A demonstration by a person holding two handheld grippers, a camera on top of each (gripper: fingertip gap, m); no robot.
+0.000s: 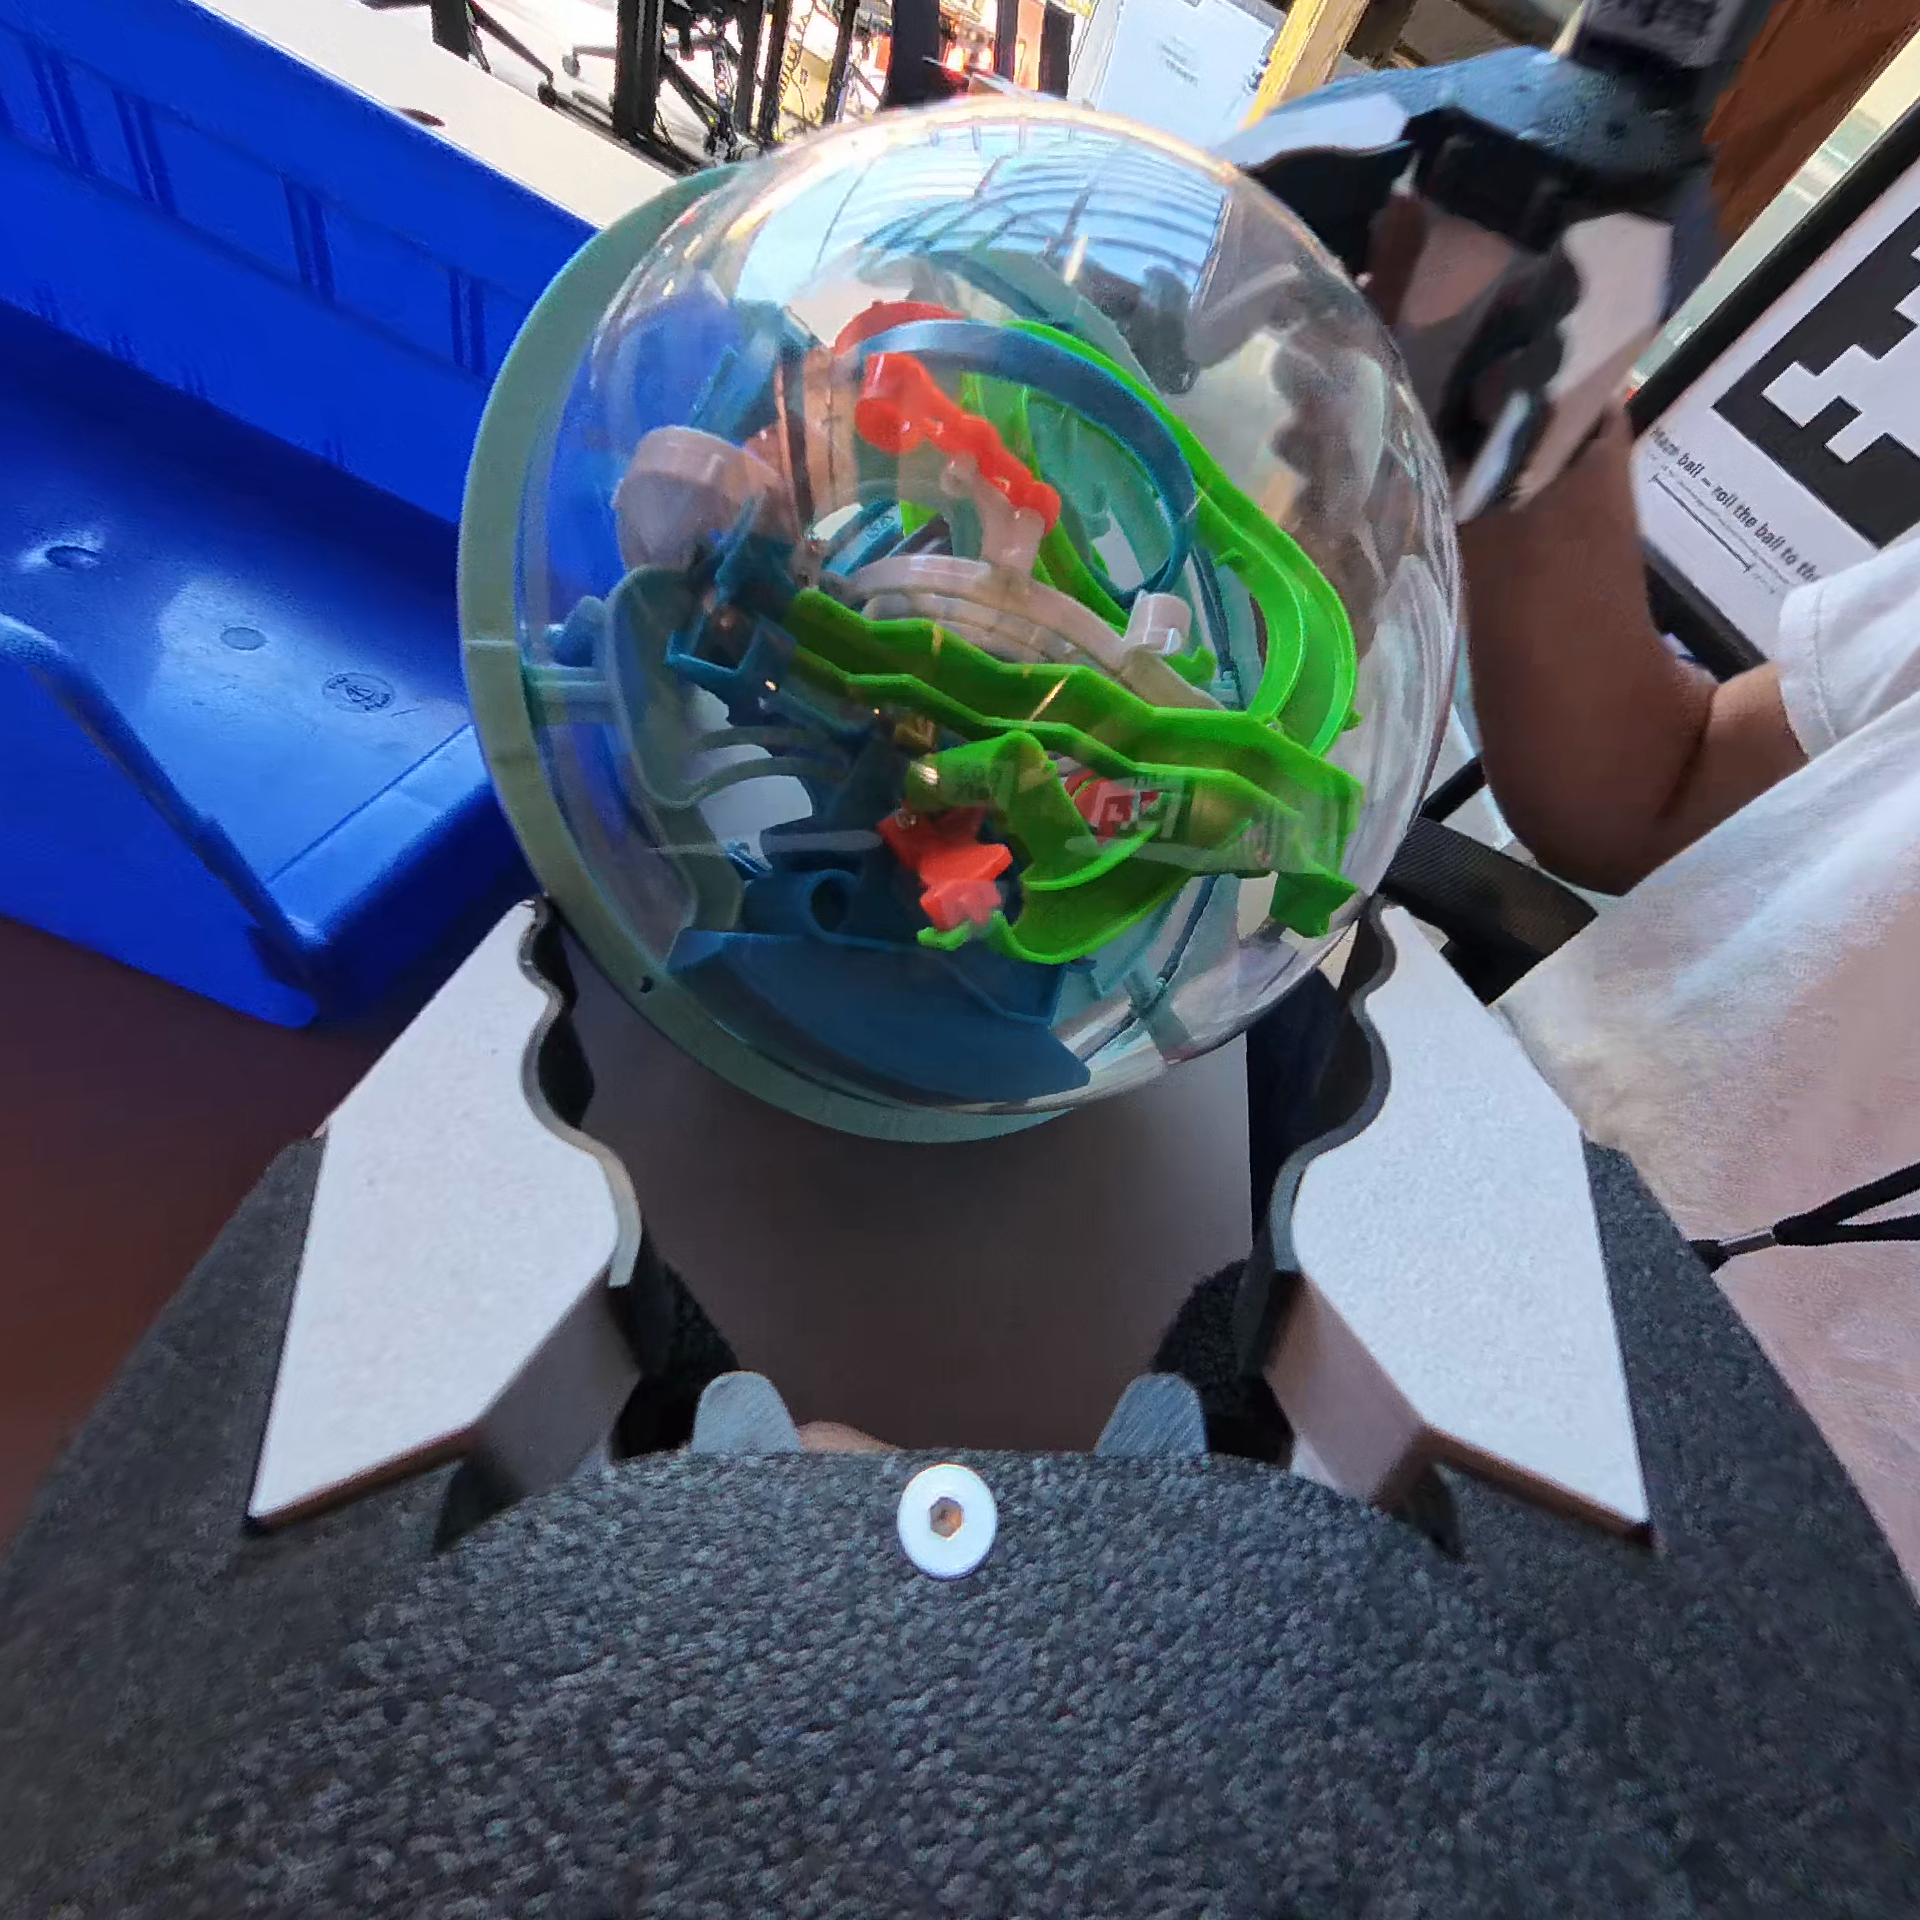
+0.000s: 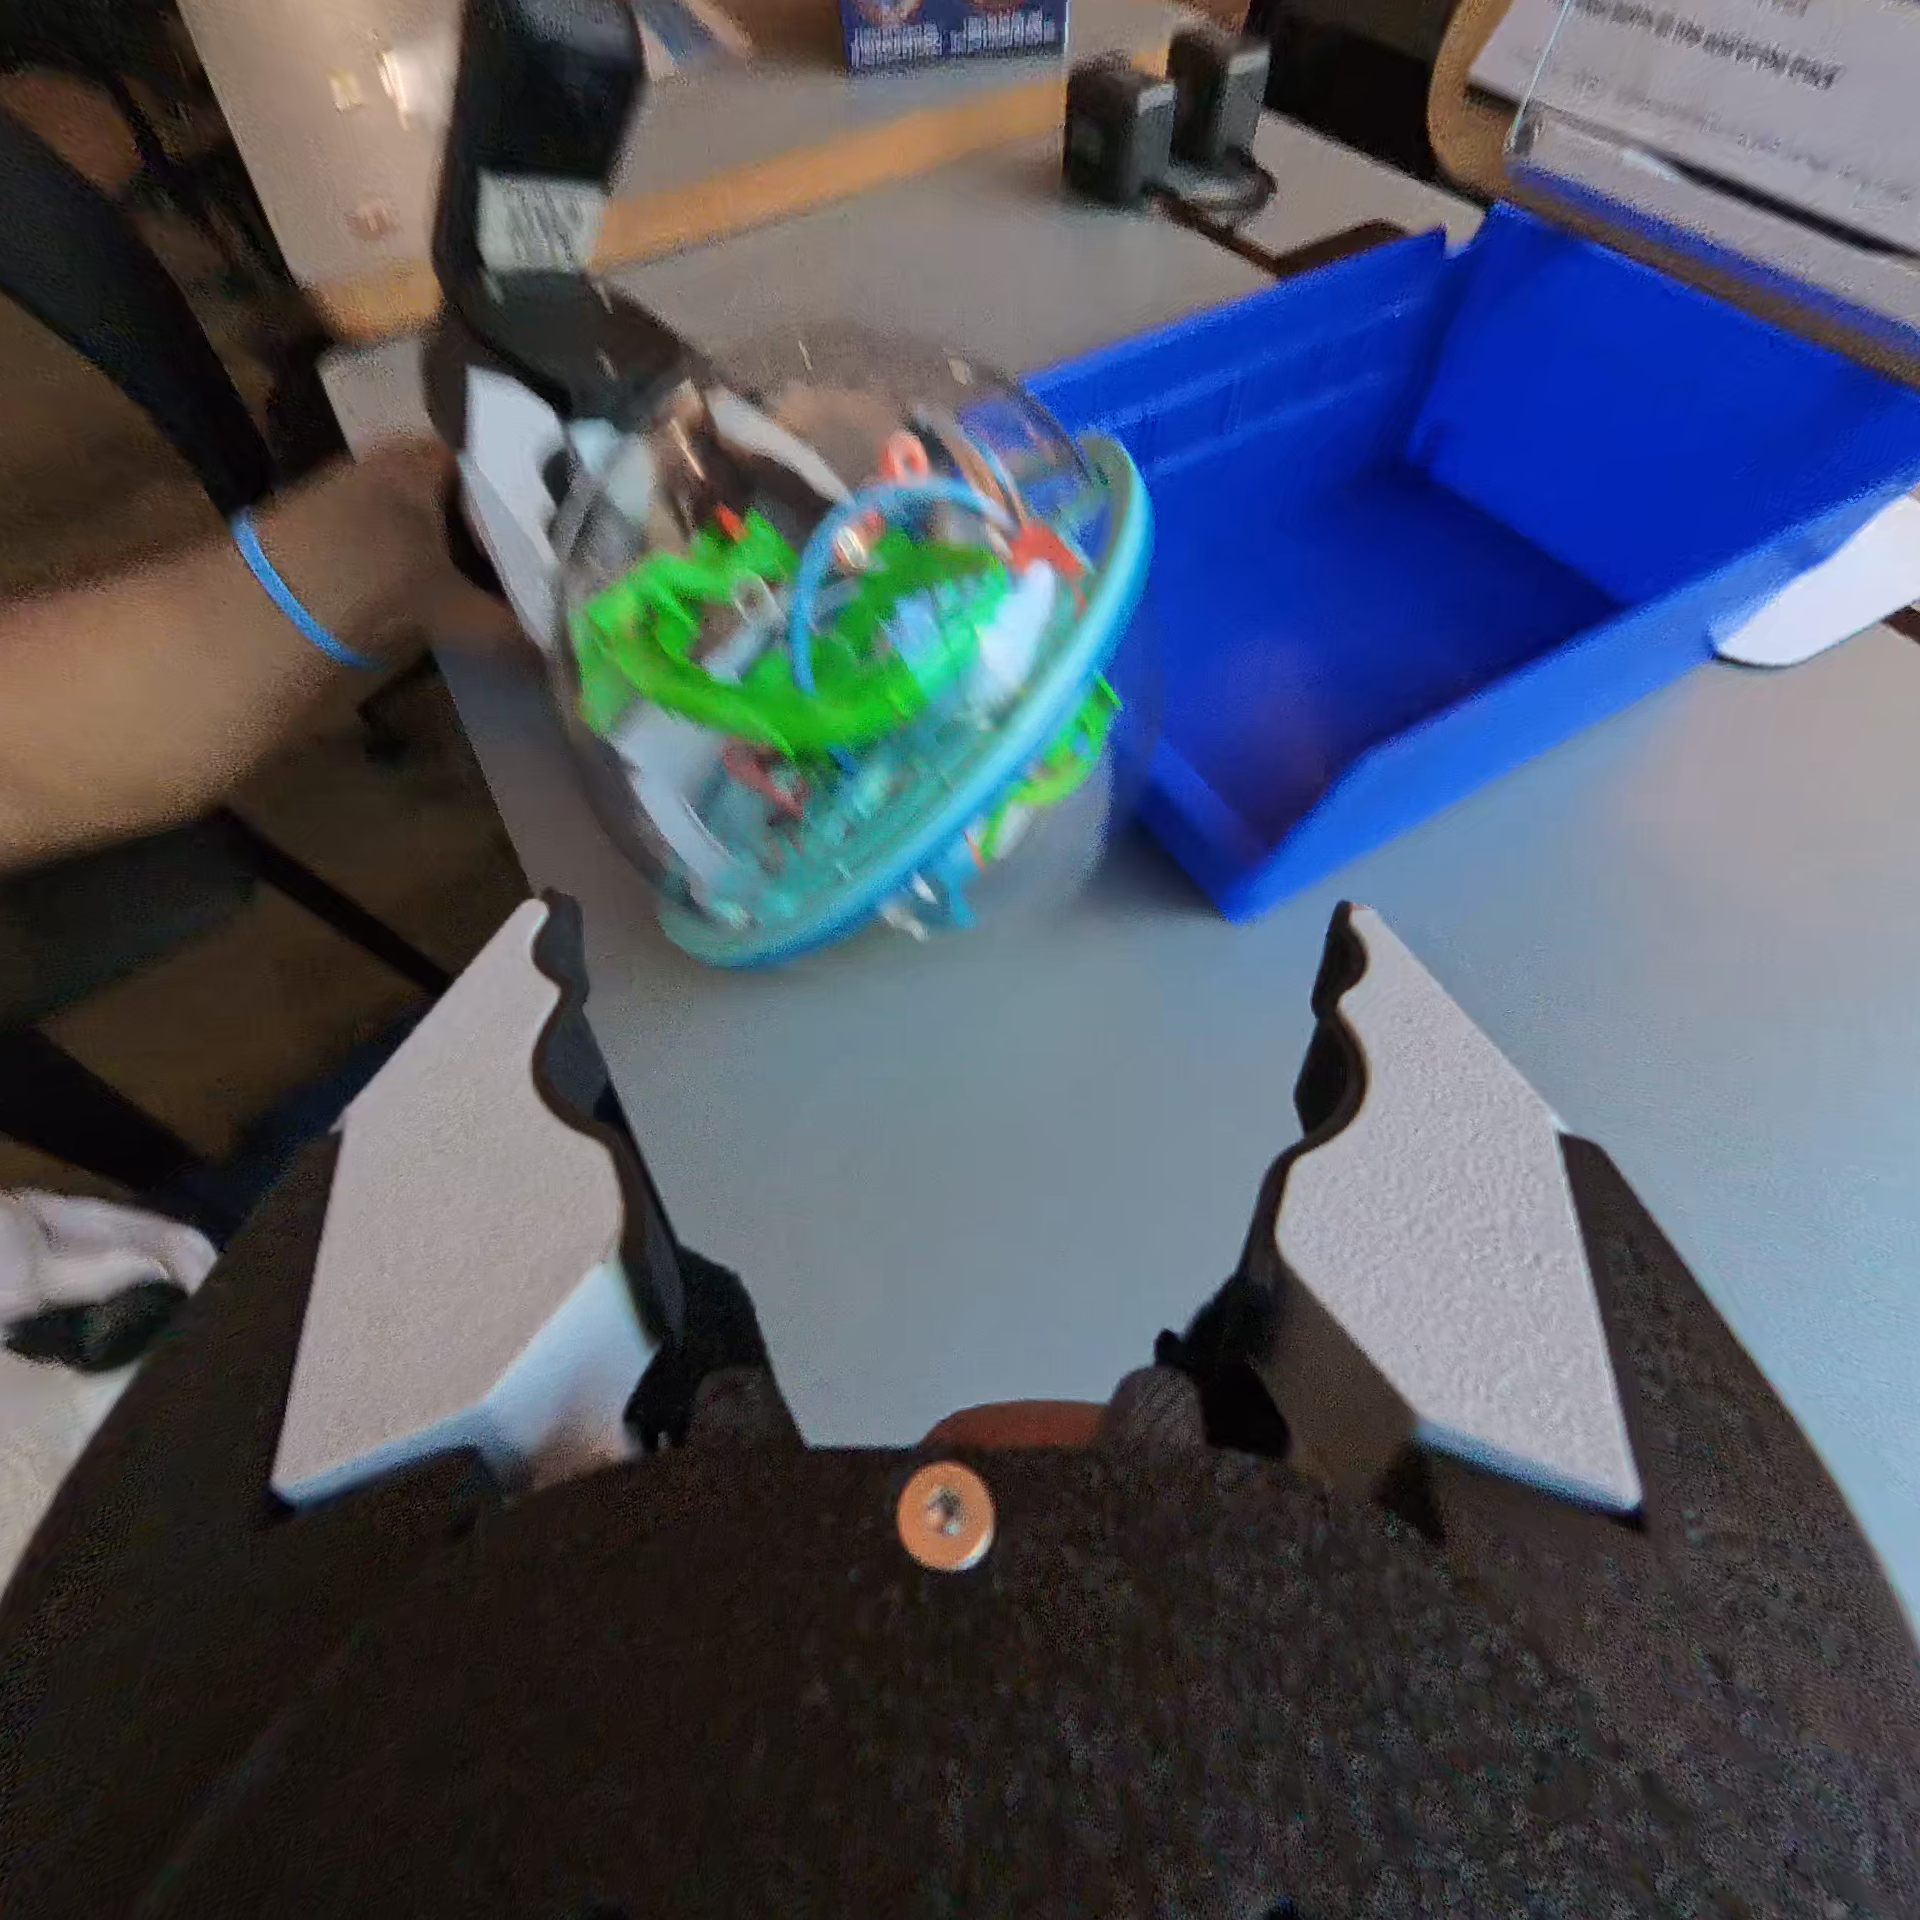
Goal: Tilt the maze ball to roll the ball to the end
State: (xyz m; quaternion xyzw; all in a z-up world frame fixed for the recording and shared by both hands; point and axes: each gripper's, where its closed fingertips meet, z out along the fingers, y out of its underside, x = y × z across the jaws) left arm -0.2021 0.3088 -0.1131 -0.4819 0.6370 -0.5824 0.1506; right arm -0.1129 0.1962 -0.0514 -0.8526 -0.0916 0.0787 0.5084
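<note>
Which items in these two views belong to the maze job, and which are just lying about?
Job:
- maze ball, clear sphere with coloured tracks
- left claw, fingers at the sphere's lower sides
- right claw, wide open, nothing between its fingers

Lying about:
- blue bin
- marker sign
- grey table

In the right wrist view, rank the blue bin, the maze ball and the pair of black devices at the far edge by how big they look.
1. blue bin
2. maze ball, nearly as large, though nearer the camera
3. black devices, smallest, but farthest away
</note>
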